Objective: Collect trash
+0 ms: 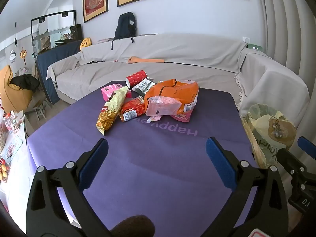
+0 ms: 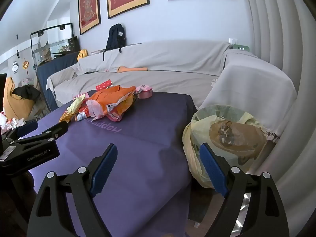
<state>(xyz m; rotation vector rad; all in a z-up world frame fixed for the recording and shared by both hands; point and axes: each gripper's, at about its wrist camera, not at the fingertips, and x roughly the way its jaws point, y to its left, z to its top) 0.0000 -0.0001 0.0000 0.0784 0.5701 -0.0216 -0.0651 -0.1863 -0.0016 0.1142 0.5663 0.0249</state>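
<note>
A heap of trash lies at the far side of the purple table: an orange bag, a yellow snack bag, a red wrapper, a red cup on its side and a pink box. My left gripper hangs open over the near part of the table, well short of the heap, nothing between its fingers. My right gripper is open too, over the table's right edge, with the lined trash bin just beyond. The orange bag also shows in the right wrist view.
A grey-covered sofa wraps around the table's far and right sides. The trash bin stands at the table's right edge. A small pink pot sits behind the heap. Cluttered furniture fills the left side.
</note>
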